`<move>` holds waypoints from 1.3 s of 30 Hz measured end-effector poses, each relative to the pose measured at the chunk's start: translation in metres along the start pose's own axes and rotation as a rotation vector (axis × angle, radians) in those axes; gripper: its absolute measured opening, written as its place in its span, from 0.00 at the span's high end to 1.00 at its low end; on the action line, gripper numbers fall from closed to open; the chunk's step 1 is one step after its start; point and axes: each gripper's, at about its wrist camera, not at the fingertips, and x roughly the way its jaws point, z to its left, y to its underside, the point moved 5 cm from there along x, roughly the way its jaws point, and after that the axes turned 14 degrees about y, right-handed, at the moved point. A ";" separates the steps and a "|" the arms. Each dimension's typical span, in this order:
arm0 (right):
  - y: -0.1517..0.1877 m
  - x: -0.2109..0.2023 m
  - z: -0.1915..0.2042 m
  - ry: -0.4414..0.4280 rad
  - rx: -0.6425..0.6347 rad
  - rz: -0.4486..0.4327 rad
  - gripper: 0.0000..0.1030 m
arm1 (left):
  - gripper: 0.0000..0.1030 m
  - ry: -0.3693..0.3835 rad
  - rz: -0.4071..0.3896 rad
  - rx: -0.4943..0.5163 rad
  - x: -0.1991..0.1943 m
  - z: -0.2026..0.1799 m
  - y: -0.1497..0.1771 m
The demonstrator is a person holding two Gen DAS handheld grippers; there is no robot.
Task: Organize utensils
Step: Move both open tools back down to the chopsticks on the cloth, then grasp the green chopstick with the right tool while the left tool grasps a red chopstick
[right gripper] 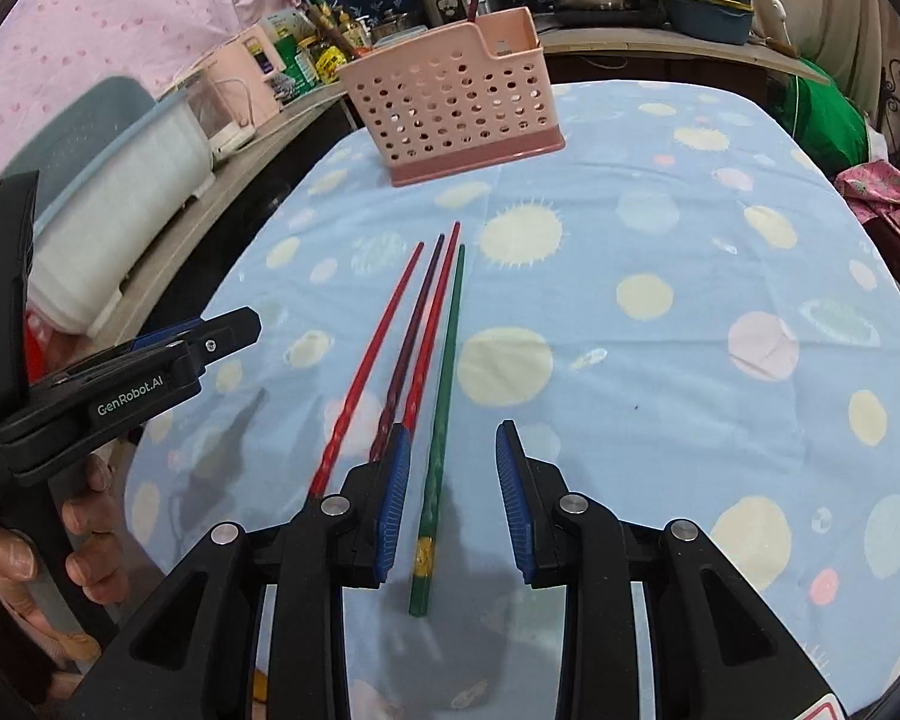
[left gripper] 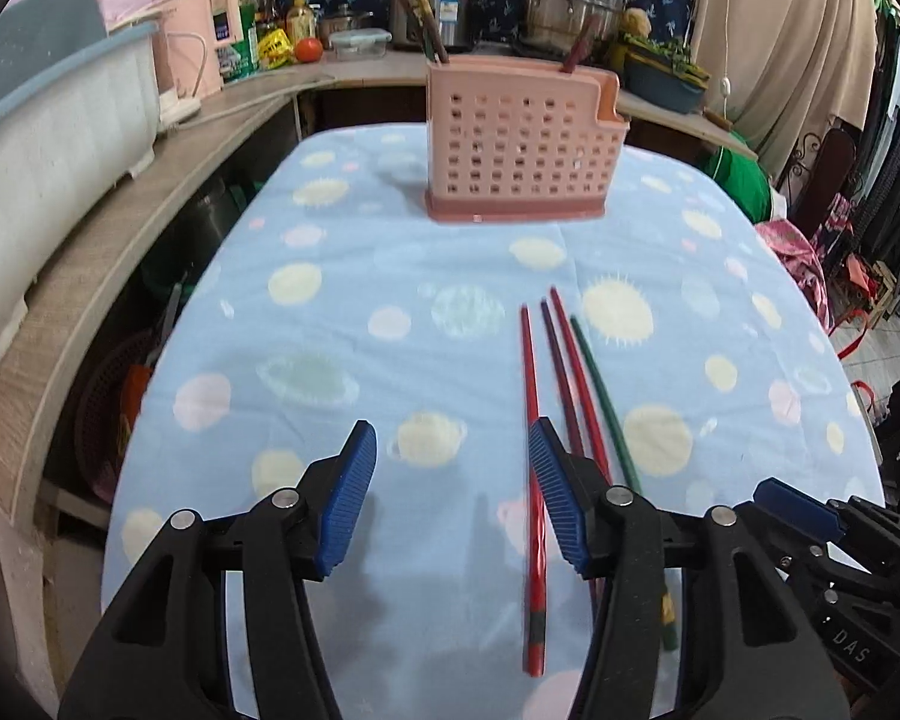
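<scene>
Several chopsticks lie side by side on the blue spotted cloth: a red one [left gripper: 533, 468], a purple one [left gripper: 561, 378], another red one [left gripper: 576, 372] and a green one [left gripper: 606, 402]. A pink perforated utensil holder [left gripper: 519, 147] stands upright at the far end, with sticks in it. My left gripper [left gripper: 453, 498] is open above the cloth, with the leftmost red chopstick between its fingers. My right gripper [right gripper: 453, 492] is open over the green chopstick [right gripper: 441, 420]. The holder [right gripper: 450, 102] and red chopstick [right gripper: 372, 372] also show there.
A wooden counter [left gripper: 120, 222] runs along the left with a white-and-blue dish rack [left gripper: 48, 138], a pink appliance, bottles and a tomato. Steel pots stand behind the holder. The table's right edge drops to clothes and bags. The left gripper body [right gripper: 114, 384] is at the right view's left.
</scene>
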 end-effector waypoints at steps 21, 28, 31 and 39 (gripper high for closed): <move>0.046 0.016 0.019 0.030 -0.093 0.065 0.74 | 0.42 0.010 0.093 0.003 0.006 -0.010 0.071; 0.050 0.019 0.020 0.042 -0.104 0.070 0.79 | 0.42 0.016 0.116 0.016 0.010 -0.015 0.079; 0.051 0.019 0.020 0.051 -0.109 0.066 0.81 | 0.42 0.018 0.125 0.018 0.013 -0.016 0.081; 0.051 0.020 0.014 0.063 -0.090 0.066 0.91 | 0.42 0.020 0.145 0.019 0.018 -0.018 0.086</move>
